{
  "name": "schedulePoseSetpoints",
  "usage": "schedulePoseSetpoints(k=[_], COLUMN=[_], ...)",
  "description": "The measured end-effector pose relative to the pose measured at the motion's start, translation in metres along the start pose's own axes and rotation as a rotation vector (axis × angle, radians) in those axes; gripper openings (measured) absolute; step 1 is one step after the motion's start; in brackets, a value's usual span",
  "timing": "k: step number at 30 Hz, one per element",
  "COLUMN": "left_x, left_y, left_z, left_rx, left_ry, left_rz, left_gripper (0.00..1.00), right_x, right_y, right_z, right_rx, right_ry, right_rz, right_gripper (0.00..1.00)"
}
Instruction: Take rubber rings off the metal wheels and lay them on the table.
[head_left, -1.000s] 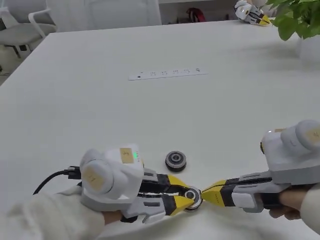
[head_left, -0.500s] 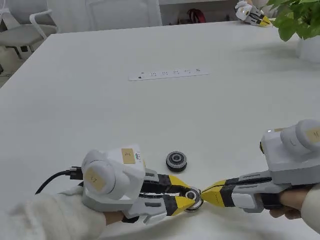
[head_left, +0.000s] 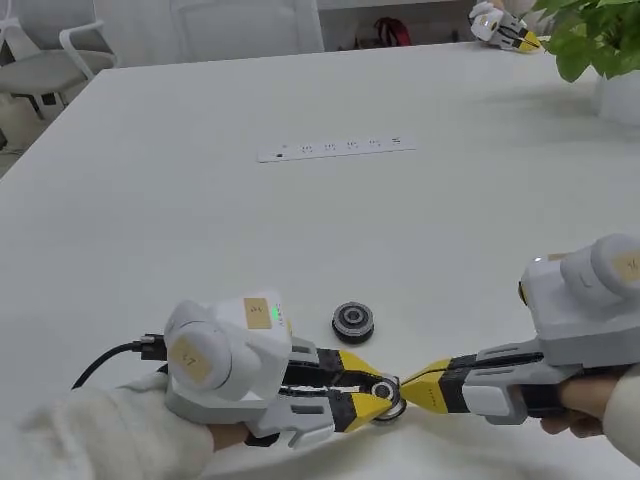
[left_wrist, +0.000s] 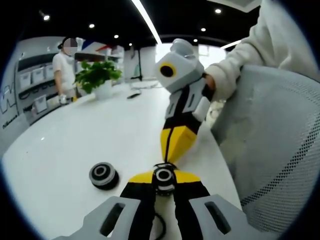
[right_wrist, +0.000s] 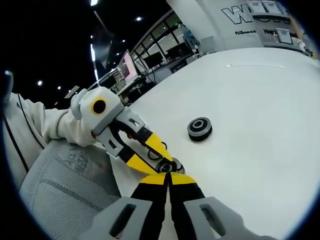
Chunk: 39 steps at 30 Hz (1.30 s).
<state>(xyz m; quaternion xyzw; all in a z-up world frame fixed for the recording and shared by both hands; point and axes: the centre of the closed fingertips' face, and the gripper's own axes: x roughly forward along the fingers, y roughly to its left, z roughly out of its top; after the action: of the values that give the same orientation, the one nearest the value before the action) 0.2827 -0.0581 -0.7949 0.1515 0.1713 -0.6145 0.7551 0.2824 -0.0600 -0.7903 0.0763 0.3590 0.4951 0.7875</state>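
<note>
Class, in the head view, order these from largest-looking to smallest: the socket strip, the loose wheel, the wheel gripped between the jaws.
1. socket strip, longest despite being farthest.
2. loose wheel.
3. gripped wheel, though jaws partly cover it, so ranking the two wheels is unsure.

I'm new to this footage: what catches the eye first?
At the front edge of the table, two yellow-tipped tongs meet tip to tip: the left tongs grip a small metal wheel, and the right tongs, shut, touch it. A second wheel lies loose just beyond them.
</note>
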Motion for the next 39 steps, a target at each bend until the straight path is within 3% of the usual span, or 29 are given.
schedulePoseSetpoints(k=[39], left_x=[0.0], left_y=[0.001], left_z=[0.0], left_rx=[0.004], left_ry=[0.006], left_rz=[0.007], left_gripper=[0.13], right_x=[-0.003], right_y=[0.009], right_z=[0.015], right_rx=[-0.012], right_ry=[-0.06], right_rz=[0.04], right_gripper=[0.0])
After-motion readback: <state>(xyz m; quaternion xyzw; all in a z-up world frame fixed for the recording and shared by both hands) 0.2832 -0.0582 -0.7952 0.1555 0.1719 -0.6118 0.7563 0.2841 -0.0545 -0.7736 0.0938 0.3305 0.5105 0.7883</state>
